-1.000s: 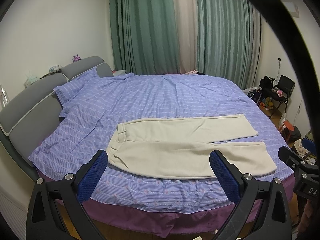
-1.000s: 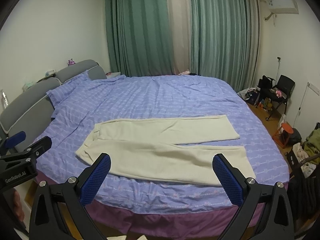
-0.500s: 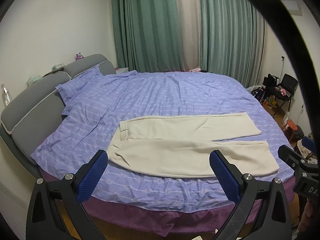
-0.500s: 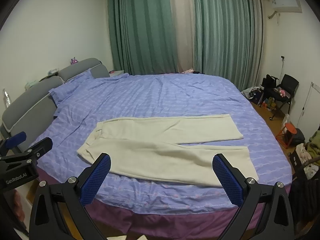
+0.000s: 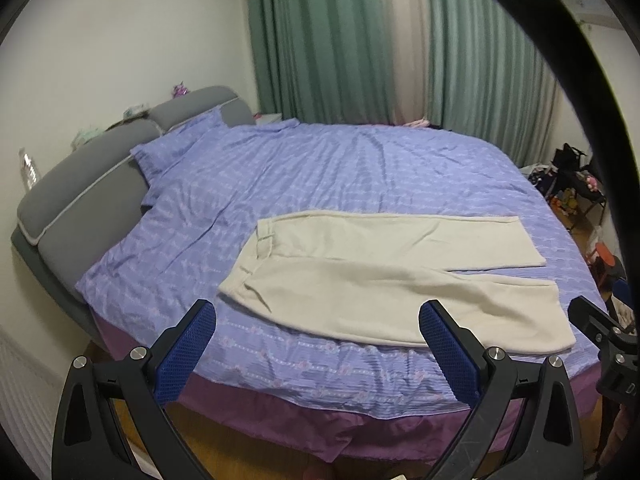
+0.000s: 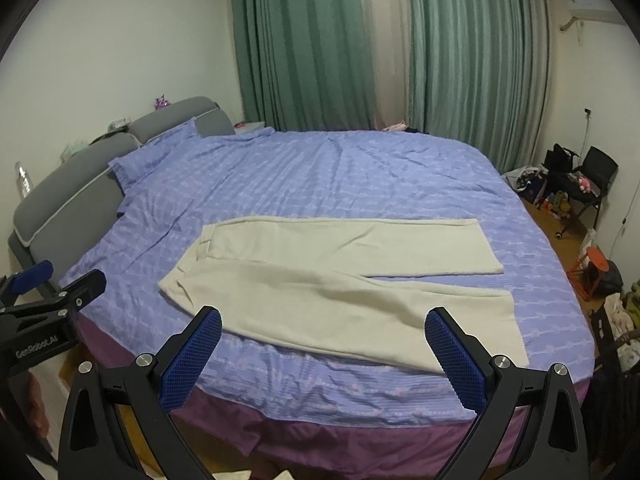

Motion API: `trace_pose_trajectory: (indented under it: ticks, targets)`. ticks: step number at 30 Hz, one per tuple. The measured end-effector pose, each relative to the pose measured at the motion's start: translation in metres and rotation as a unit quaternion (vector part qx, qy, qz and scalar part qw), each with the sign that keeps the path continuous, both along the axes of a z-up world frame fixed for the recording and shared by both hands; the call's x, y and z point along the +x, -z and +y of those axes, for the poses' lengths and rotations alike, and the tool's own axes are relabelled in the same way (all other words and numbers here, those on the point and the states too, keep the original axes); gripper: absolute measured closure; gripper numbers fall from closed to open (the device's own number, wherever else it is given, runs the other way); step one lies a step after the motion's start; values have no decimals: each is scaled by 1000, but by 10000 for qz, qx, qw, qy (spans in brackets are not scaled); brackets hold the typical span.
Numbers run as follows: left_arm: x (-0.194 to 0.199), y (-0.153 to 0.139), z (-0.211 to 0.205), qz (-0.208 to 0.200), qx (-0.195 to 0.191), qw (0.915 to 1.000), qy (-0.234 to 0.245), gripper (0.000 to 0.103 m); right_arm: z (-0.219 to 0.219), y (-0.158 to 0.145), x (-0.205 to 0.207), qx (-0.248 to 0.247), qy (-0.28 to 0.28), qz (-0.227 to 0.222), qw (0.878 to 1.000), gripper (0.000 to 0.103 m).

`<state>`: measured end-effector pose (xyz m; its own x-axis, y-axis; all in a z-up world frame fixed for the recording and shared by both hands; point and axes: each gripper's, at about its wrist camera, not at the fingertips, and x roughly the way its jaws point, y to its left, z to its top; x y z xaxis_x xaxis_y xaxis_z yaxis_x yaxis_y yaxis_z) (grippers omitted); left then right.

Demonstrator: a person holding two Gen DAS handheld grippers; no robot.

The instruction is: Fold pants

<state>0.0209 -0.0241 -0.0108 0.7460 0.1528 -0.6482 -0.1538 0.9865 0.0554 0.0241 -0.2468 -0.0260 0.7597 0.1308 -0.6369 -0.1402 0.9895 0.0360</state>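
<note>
Nearest, the left gripper (image 5: 318, 318) and right gripper (image 6: 323, 326) both hang off the bed's near edge, jaws spread wide and holding nothing, seemingly poised for a first grab. Beyond them, cream pants (image 6: 340, 276) lie flat on the purple bedspread (image 6: 360, 172), waistband toward nine o'clock, hems toward three, legs slightly parted: laid out ready for folding, none yet done. Farther, at ten o'clock, a grey headboard (image 6: 80, 184); at twelve, green curtains (image 6: 304, 44).
</note>
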Motion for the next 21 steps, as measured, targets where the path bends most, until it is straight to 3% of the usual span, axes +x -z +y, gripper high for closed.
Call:
trace_pose_trajectory:
  ticks: [6, 12, 18, 21]
  targets:
    - [9, 9, 4, 43, 173, 9994, -287, 0, 0, 15, 24, 129, -215, 248, 9994, 1]
    - [28, 15, 35, -11, 389, 9987, -320, 0, 32, 29, 55, 184, -325, 436, 9983, 1]
    - [75, 40, 90, 79, 781, 9969, 92, 0, 88, 60, 97, 338, -70, 769, 9964, 1]
    - [108, 64, 128, 392, 580, 9968, 381, 0, 120, 82, 121, 462, 259, 975, 9938, 1]
